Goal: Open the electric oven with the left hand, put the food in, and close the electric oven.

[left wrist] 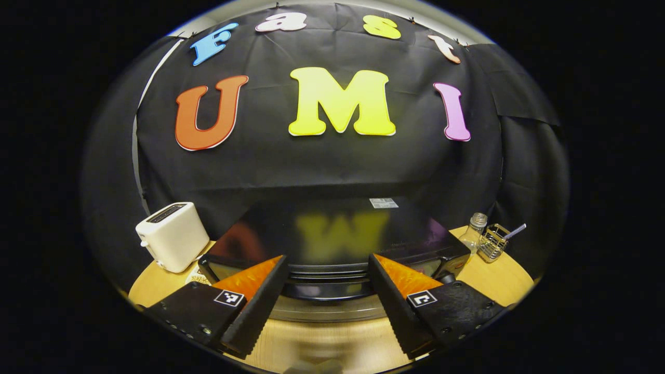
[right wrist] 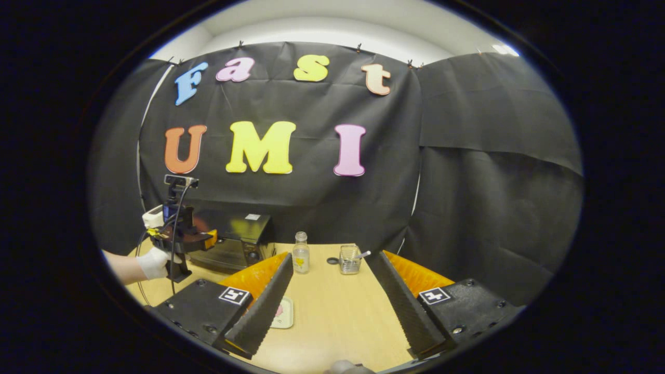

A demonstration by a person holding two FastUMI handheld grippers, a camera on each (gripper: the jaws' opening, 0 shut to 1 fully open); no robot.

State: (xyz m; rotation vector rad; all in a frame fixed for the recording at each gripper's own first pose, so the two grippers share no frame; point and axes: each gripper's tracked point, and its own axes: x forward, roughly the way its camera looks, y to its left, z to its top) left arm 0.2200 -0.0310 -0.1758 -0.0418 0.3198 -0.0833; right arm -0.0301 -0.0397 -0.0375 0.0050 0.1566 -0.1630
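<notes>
Left gripper view: left gripper (left wrist: pixel 327 291), fingers spread, nears closed electric oven (left wrist: pixel 337 244); right gripper (right wrist: pixel 332 296) also released, w/ nothing held. Opening, loading, closing all remain.

Left gripper (right wrist: pixel 179 236): black body, camera mounted on top, cables trailing down; carried by a white-gloved hand (right wrist: pixel 154 263). Right gripper (right wrist: pixel 332 301): black screwed finger mounts, square coded markers, serrated fingers (right wrist: pixel 262 309).

Black cloth wall (right wrist: pixel 467 156) — wooden table (right wrist: pixel 337 311)

Black glossy electric oven (left wrist: pixel 337 234) on wooden table, door shut; food plate (right wrist: pixel 283 313) nearer front.
</notes>
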